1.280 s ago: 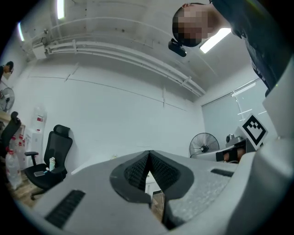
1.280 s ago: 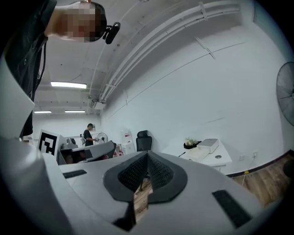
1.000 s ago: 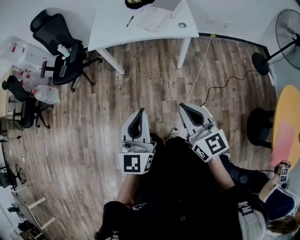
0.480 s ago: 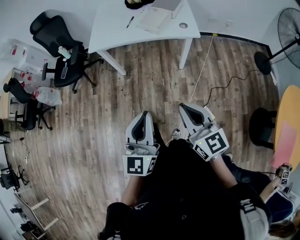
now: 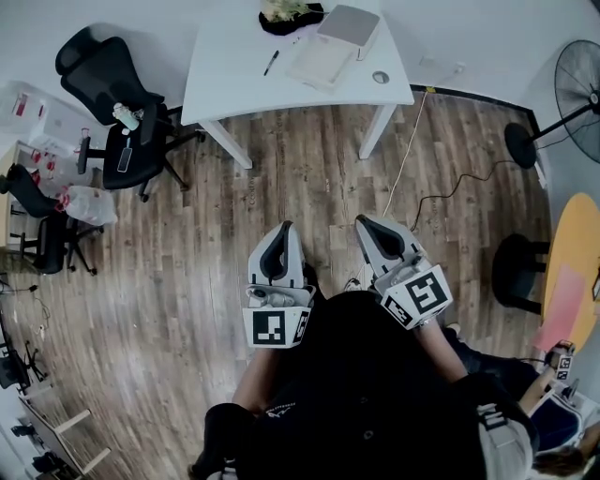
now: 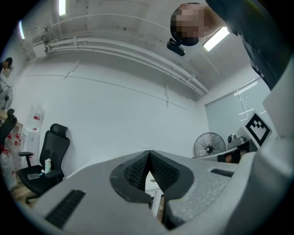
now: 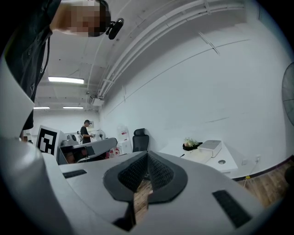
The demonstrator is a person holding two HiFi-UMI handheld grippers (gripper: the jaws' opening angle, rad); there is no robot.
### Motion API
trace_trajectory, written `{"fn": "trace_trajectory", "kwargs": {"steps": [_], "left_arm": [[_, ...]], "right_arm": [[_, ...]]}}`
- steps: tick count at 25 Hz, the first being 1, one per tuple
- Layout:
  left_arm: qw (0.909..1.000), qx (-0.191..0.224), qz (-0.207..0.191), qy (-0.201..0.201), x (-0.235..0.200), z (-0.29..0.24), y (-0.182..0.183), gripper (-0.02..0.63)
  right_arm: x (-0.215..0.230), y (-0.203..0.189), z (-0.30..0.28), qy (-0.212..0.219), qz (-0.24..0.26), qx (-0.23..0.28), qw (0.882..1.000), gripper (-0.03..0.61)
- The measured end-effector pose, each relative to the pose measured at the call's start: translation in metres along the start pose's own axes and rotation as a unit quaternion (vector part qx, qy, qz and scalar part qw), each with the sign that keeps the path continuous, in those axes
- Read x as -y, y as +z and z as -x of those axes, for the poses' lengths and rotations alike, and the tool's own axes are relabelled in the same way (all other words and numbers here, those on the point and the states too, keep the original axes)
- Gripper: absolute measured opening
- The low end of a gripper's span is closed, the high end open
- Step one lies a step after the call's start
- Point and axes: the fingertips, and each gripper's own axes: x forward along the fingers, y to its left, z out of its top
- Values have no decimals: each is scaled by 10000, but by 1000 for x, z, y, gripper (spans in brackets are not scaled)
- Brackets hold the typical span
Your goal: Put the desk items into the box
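Note:
The white desk (image 5: 234, 56) stands far ahead at the top of the head view. On it lie a pen (image 5: 271, 63), a flat white open box (image 5: 319, 61), a grey lidded case (image 5: 349, 25), a dark bowl with a plant (image 5: 291, 14) and a small round disc (image 5: 380, 78). My left gripper (image 5: 284, 228) and right gripper (image 5: 364, 221) hang side by side over the wood floor, well short of the desk, both shut and empty. In the right gripper view the gripper (image 7: 147, 153) points toward the desk (image 7: 229, 161) and the case (image 7: 211, 147). The left gripper (image 6: 149, 152) faces a white wall.
A black office chair (image 5: 112, 84) stands left of the desk, another chair (image 5: 42, 216) farther left. A fan (image 5: 572, 75), a black stool (image 5: 516, 272) and a round yellow table (image 5: 577, 253) are on the right. A cable (image 5: 412, 178) runs across the floor. A person (image 7: 86, 131) stands far off.
The desk has come further into the head view, with more of its items showing. Both grippers kept their places in front of the body and stayed shut.

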Motion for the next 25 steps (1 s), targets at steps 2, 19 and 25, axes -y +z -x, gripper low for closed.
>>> {"fn": "trace_trajectory", "kwargs": {"steps": [2, 19, 25], "left_arm": [[9999, 17, -55, -134, -16, -14, 4, 6], [9983, -109, -126, -558, -146, -85, 8, 6], [9984, -120, -159, -537, -188, -95, 7, 6]], "right_arm": [[1, 5, -22, -25, 20, 4, 10000, -2], [0, 22, -169, -431, -44, -15, 9991, -2], [-7, 22, -207, -477, -95, -46, 9988, -2]]}}
